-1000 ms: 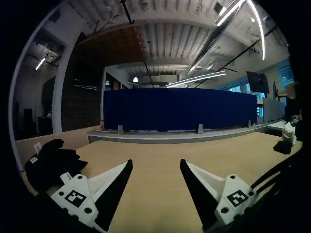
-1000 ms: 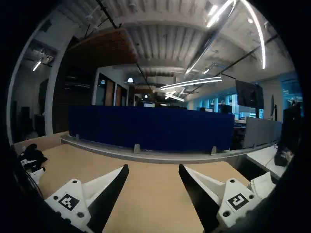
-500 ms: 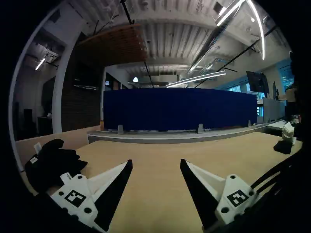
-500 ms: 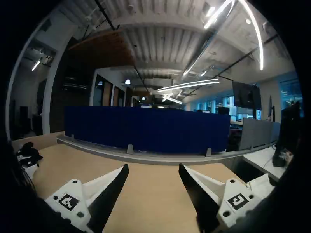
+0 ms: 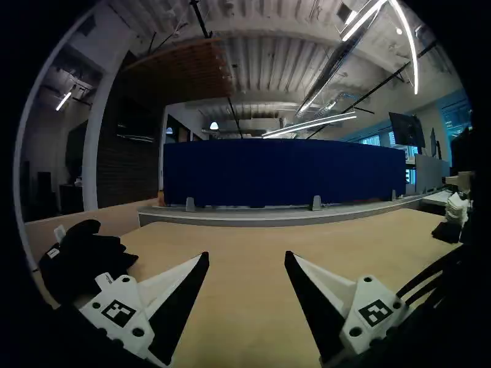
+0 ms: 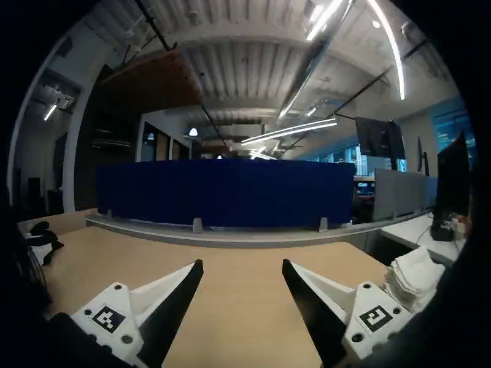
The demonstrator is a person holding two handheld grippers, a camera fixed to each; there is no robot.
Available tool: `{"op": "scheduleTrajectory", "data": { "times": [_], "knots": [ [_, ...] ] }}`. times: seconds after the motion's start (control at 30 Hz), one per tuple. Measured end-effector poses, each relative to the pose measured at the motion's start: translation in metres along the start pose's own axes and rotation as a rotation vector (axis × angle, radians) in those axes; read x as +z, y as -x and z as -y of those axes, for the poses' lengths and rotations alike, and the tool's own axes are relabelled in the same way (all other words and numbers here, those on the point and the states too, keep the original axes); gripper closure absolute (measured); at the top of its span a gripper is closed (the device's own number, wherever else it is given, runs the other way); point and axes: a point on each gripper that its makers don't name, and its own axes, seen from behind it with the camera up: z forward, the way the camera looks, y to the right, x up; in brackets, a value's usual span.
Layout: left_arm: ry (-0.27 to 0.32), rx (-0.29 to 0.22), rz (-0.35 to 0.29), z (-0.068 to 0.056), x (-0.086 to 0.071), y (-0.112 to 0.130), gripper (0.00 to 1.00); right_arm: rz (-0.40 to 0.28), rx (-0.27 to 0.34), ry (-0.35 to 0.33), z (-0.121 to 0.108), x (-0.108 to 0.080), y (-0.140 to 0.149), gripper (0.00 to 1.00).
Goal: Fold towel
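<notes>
One stack of white towels (image 6: 412, 279) sits at the right edge of the table (image 6: 153, 257), just beside the right finger of my right tool (image 6: 242, 262). They look already folded and squared off, so I take that pile to be either my supply or my finished work; I can't tell which. Seen from my left tool (image 5: 245, 254), a pale stack (image 5: 455, 208) stands far off to the right with something dark (image 5: 445, 232) at its foot. It is probably the same pile, though it is too small to be sure.

No towel lies spread on the wood in front of me. Both tools hang level above the bare table with their fingers spread wide and nothing between them. I judge this is the ready stance for picking up a cloth, not for making a fold.

Off to the left of my left tool lies a dark heap of cloth (image 5: 80, 254) with small white tags, pushed to the side to leave the middle free. A blue partition (image 5: 276, 172) closes off the far edge.
</notes>
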Motion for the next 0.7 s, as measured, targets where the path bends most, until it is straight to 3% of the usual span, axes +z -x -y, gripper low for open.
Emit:
{"op": "scheduleTrajectory", "data": {
  "times": [0.47, 0.7],
  "knots": [
    [0.0, 0.0, 0.0, 0.001, 0.0, 0.0, 0.08, 0.008, 0.057, 0.026, -0.026, -0.008, 0.044, 0.0],
    [0.0, 0.0, 0.0, 0.001, 0.0, 0.0, 0.08, 0.006, 0.062, 0.011, -0.023, -0.008, 0.058, 0.0]
  ]
}}
